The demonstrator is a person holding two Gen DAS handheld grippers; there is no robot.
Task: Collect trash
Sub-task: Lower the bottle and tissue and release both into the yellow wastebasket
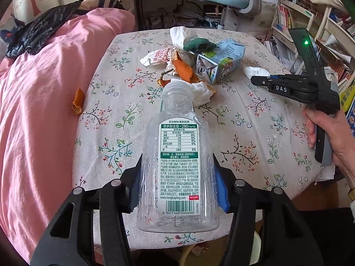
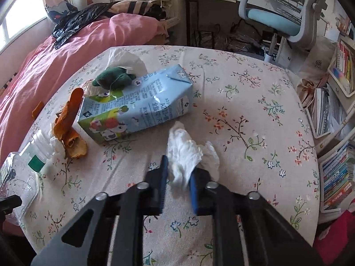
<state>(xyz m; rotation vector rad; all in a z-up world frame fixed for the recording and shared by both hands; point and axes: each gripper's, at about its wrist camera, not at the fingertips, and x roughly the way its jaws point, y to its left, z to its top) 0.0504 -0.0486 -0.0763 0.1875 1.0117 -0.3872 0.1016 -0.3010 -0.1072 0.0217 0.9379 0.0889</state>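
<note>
My left gripper (image 1: pixel 177 170) is shut on a clear empty plastic bottle (image 1: pixel 175 137), gripping its lower body above the floral tablecloth (image 1: pixel 244 119); its white cap points away. My right gripper (image 2: pixel 180 168) is shut on a crumpled white tissue (image 2: pixel 186 150) just above the table (image 2: pixel 244 110). In the left wrist view that right gripper (image 1: pixel 259 81) sits at the right with the tissue (image 1: pixel 255 72) at its tip, a hand on its handle. A blue milk carton (image 2: pixel 137 108) lies on its side beside orange peel (image 2: pixel 71 128), a green cloth lump (image 2: pixel 115 77) and more tissue (image 1: pixel 202 93).
A pink quilt (image 1: pixel 40 110) borders the table's left edge, with one piece of peel (image 1: pixel 78 104) on it and a black plastic bag (image 2: pixel 73 24) farther back. A blue office chair (image 2: pixel 279 20) stands beyond the table. Bookshelves (image 2: pixel 337 173) crowd the right side.
</note>
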